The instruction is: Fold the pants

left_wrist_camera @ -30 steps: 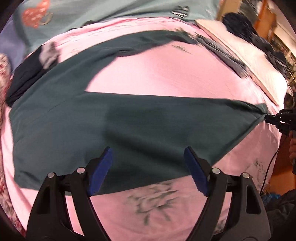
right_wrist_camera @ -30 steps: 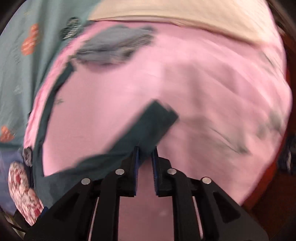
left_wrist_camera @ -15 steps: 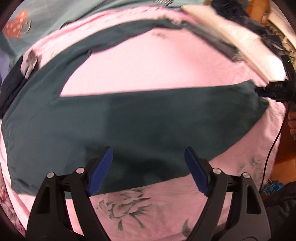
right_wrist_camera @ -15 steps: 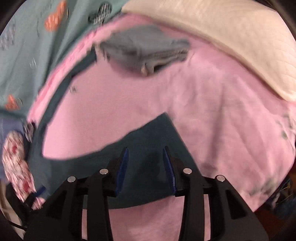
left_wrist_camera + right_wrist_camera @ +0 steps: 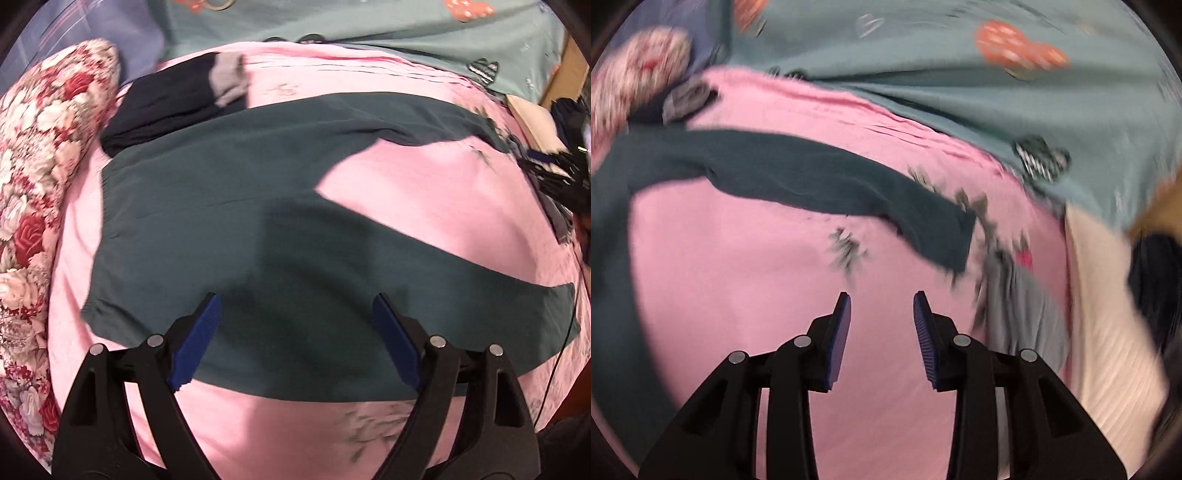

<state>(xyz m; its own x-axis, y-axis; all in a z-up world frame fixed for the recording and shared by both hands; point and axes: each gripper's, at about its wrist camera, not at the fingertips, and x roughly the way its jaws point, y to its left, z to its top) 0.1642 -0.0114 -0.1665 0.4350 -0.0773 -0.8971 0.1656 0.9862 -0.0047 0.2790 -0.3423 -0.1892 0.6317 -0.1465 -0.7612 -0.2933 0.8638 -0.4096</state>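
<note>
Dark green pants [image 5: 229,206] lie flat on pink bed [image 5: 424,192], legs splayed apart. Left hand-held gripper [image 5: 295,325] hovers wide apart over near leg; right hand-held gripper [image 5: 882,314] parted, empty, above bare sheet. Fabric looks soft, light, limp; best pinched at hem or waistband.

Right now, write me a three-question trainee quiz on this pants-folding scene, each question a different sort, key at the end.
1. True or false: the right gripper is clamped on a leg of the dark green pants.
2. Multiple choice: the pants lie on a sheet that is A) white, B) pink, C) striped blue.
3. Fill in: beside the waistband end of the pants sits a pillow with a ____ pattern.

Key:
1. False; its fingers are apart over bare sheet, and the left gripper is open too.
2. B
3. Floral (red and white roses)
</note>
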